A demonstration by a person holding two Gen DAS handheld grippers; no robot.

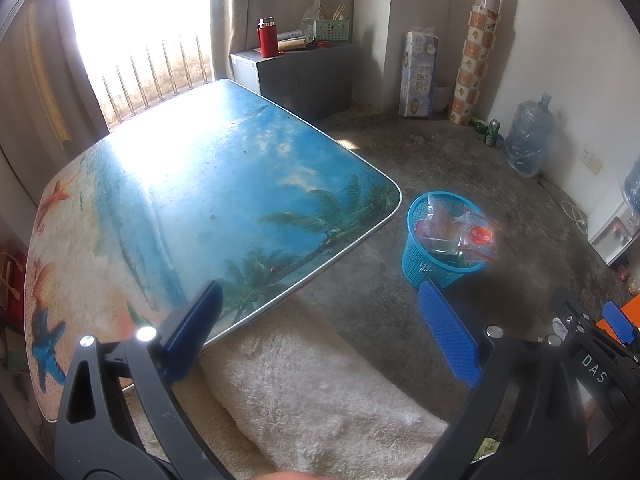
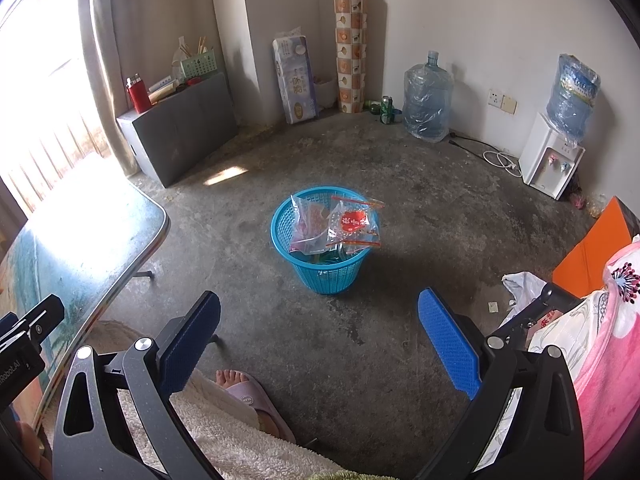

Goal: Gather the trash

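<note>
You are in a plain home room: bare concrete floor (image 2: 400,200), curtained window (image 1: 132,20) far left, beach-print table (image 1: 192,184) near left, water dispenser (image 2: 554,160) far right, toilet-paper pack (image 2: 295,80) by the far wall, your slippered foot (image 2: 248,392) near.

1. The left gripper (image 1: 320,330) is held with its jaws spread wide, nothing between the blue pads.
2. The right gripper (image 2: 320,340) is likewise held with its jaws wide apart and empty.
3. The two grippers sit side by side, each showing at the edge of the other's view.
4. A foot (image 2: 248,394) in a slipper shows below the right gripper.
</note>
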